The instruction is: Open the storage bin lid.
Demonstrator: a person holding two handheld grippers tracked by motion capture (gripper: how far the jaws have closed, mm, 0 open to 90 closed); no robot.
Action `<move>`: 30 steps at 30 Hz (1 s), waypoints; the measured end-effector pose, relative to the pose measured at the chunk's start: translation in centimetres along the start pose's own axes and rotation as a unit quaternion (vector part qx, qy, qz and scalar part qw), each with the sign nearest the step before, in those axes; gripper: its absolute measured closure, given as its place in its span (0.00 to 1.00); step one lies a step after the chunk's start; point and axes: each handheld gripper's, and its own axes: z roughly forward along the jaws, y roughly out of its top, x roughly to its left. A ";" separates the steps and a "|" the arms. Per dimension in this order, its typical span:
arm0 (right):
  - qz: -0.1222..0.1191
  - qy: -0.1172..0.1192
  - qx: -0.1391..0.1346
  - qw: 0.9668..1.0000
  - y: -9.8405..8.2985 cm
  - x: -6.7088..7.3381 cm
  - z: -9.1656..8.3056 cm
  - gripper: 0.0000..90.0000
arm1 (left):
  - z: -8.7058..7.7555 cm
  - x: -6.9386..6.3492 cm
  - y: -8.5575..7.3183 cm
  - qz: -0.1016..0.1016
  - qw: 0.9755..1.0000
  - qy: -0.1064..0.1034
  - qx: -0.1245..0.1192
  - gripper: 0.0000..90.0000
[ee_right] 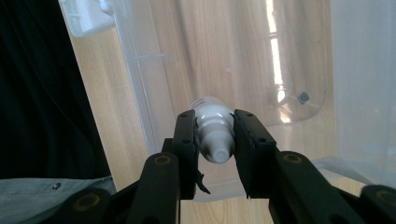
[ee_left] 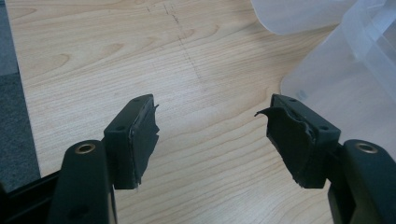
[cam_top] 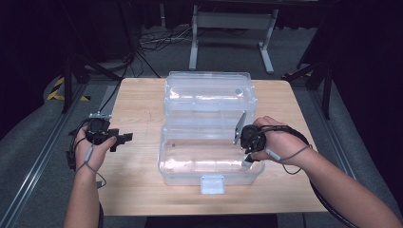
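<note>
Nearest the camera in the high view, the person's two forearms come in from the bottom edge, one at each side of the wooden surface (cam_top: 142, 190). That pale wood-grain surface is the largest thing here, and on its middle stands a clear plastic storage box (cam_top: 209, 164) with its lid (cam_top: 206, 95) swung open and leaning back on the far side; a small latch tab sits at the middle of the box's near wall. The left hand-held gripper (cam_top: 124, 138) sits low over the bare wood just left of the box, well apart from the other one, and in the left gripper view (ee_left: 212, 140) its jaws stand wide with nothing between the torn black pads but wood grain; a rounded corner of the box shows to the right of them. The right hand-held gripper (cam_top: 247, 159) dips over the right end of the box, its tips inside the box at the near right corner. In the right gripper view (ee_right: 215, 135) its jaws are narrowed onto a small white bottle (ee_right: 214, 133), both pads pressing the bottle's sides, the ribbed cap and rounded tip pointing back toward the camera. Beyond the bottle lie the box's clear floor and walls, with the wood showing through.
</note>
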 end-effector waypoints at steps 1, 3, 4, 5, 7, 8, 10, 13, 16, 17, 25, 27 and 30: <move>-0.001 0.001 0.002 1.000 0.0 0.0 0.2 0.79 | 0.0 0.1 0.0 0.003 1.000 -0.001 0.001 0.38; -0.003 0.002 0.002 1.000 0.0 -0.1 0.5 0.79 | 0.0 0.1 0.0 0.002 1.000 0.000 0.002 0.38; 0.000 0.003 0.003 1.000 0.0 0.0 0.7 0.79 | 0.0 0.1 0.0 0.001 1.000 0.000 0.002 0.38; -0.002 0.003 0.004 1.000 0.1 0.0 0.9 0.79 | 0.0 0.1 0.0 0.001 1.000 -0.001 0.002 0.38; -0.003 0.005 0.007 1.000 0.2 -0.1 1.1 0.79 | 0.0 0.1 0.0 0.001 1.000 -0.001 0.002 0.38; -0.003 0.004 0.007 1.000 0.2 0.0 1.4 0.79 | 0.0 0.1 0.0 0.001 1.000 -0.001 0.001 0.38; -0.003 0.005 0.014 1.000 0.3 0.0 1.7 0.79 | 0.0 0.1 0.0 0.000 1.000 -0.001 0.002 0.38; -0.005 0.006 0.015 1.000 0.5 0.0 2.3 0.79 | 0.1 0.0 0.0 -0.001 1.000 0.000 0.000 0.37; -0.009 0.009 0.021 1.000 0.6 0.0 2.5 0.79 | 0.2 0.0 0.0 0.001 1.000 -0.001 0.001 0.37; -0.008 0.009 0.021 1.000 0.6 0.0 2.7 0.79 | 0.2 0.0 0.0 0.001 1.000 -0.002 0.002 0.37; -0.011 0.011 0.029 0.999 0.5 -0.2 3.6 0.79 | 0.2 0.0 0.0 0.001 1.000 -0.001 0.000 0.37; -0.008 0.011 0.031 0.999 0.4 -0.2 3.9 0.79 | 0.2 0.0 0.0 0.001 1.000 -0.001 0.000 0.37; -0.010 0.013 0.037 0.999 0.3 -0.4 4.5 0.79 | 0.2 -0.1 0.0 0.000 1.000 0.001 0.002 0.37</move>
